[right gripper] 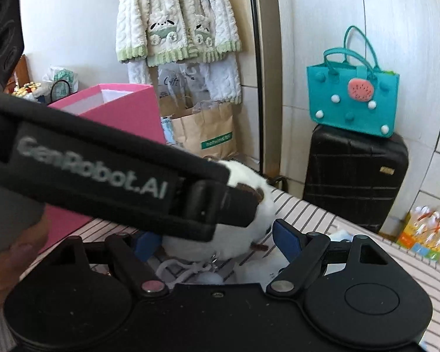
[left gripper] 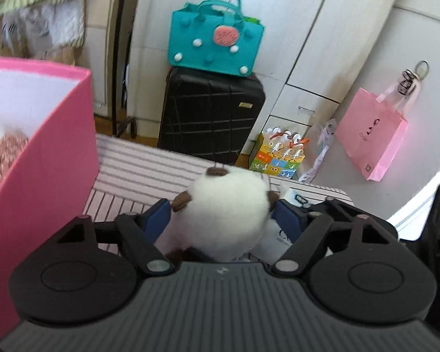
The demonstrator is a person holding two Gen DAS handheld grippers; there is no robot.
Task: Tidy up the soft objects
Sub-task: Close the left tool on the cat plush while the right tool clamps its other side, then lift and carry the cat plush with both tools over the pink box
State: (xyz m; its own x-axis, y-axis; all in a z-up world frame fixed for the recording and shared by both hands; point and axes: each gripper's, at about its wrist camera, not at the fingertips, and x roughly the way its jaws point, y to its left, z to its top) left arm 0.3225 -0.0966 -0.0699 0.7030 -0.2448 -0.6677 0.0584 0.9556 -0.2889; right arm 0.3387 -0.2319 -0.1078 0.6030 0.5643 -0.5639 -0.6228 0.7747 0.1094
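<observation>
A white plush toy (left gripper: 224,217) with brown ears sits between the blue pads of my left gripper (left gripper: 224,215), which is shut on it above the striped bed cover (left gripper: 138,176). In the right wrist view the same plush (right gripper: 249,226) lies beyond the left gripper's black body (right gripper: 102,176), which crosses the frame. My right gripper (right gripper: 217,242) is open, its blue pads (right gripper: 284,240) either side of the plush's lower part and a white cord (right gripper: 184,267). A pink box (left gripper: 41,158) stands at the left, with soft brown fabric (left gripper: 3,158) inside.
A black suitcase (left gripper: 211,117) with a teal felt bag (left gripper: 214,38) on top stands past the bed edge. A colourful carton (left gripper: 278,155) and a pink paper bag (left gripper: 372,138) are by the white wardrobe. A fluffy jacket (right gripper: 176,17) hangs above a brown paper bag (right gripper: 208,132).
</observation>
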